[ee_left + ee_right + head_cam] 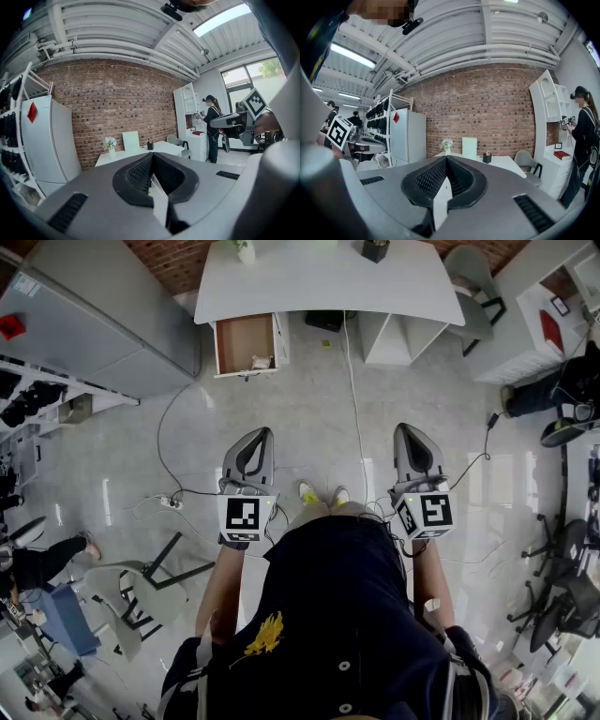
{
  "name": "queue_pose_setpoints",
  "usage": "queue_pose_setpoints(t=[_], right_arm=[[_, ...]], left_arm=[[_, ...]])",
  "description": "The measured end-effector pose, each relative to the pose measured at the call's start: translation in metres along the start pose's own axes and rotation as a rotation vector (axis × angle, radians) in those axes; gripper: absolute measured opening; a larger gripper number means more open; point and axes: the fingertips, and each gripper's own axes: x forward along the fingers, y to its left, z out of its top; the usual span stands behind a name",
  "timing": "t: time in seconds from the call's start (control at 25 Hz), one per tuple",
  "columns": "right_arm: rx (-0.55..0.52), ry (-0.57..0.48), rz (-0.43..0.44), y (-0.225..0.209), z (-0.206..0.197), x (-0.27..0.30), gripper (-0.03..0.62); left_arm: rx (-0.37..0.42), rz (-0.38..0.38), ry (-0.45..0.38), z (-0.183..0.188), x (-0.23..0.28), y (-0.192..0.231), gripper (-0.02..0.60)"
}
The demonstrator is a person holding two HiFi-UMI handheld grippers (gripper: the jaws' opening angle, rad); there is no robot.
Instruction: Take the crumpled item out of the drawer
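Observation:
The drawer stands pulled out under the left end of the white desk, far ahead of me. A small pale crumpled item lies in the drawer's near right corner. My left gripper is held at waist height, well short of the drawer, shut and empty. At the same height on the other side, my right gripper is also shut with nothing in it. In the left gripper view the jaws meet at the tips, and in the right gripper view the jaws do too.
A grey fridge stands left of the desk. Cables and a power strip lie on the floor between me and the desk. An overturned chair is at my left, office chairs at the right, a person by the white shelf.

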Motion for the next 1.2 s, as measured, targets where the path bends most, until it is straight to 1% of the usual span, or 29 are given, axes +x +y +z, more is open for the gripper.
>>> queue_pose_setpoints(t=[0.2, 0.36, 0.44, 0.56, 0.64, 0.68, 0.8, 0.88, 1.04, 1.2], right_arm=[[-0.067, -0.025, 0.026, -0.008, 0.014, -0.013, 0.026], [-0.127, -0.046, 0.072, -0.010, 0.022, -0.021, 0.026], [-0.140, -0.055, 0.102, -0.012, 0.020, -0.028, 0.026], [-0.082, -0.032, 0.129, -0.024, -0.002, -0.039, 0.026], [-0.035, -0.007, 0.116, -0.035, -0.021, -0.040, 0.026], [-0.021, -0.006, 0.107, -0.038, -0.024, -0.038, 0.027], [-0.015, -0.039, 0.103, -0.044, -0.016, -0.035, 0.028], [-0.016, -0.053, 0.107, -0.051, -0.009, -0.033, 0.028], [-0.064, -0.019, 0.102, -0.069, -0.009, -0.029, 0.026], [-0.025, 0.014, 0.085, -0.078, -0.017, -0.014, 0.027]], left_arm=[[-0.001, 0.061, 0.029, 0.003, -0.012, -0.014, 0.017], [-0.011, 0.113, 0.066, 0.004, -0.015, -0.025, 0.017], [0.013, 0.117, 0.083, 0.013, -0.014, -0.034, 0.017], [0.066, 0.113, 0.103, 0.025, -0.012, -0.044, 0.018], [0.084, 0.122, 0.115, 0.027, -0.012, -0.042, 0.018], [0.087, 0.131, 0.120, 0.027, -0.013, -0.040, 0.018], [0.070, 0.180, 0.127, 0.024, -0.013, -0.033, 0.018], [0.047, 0.198, 0.119, 0.026, -0.005, -0.031, 0.019], [-0.002, 0.192, 0.106, 0.021, 0.022, -0.036, 0.020], [-0.023, 0.182, 0.111, 0.014, 0.044, -0.034, 0.020]])
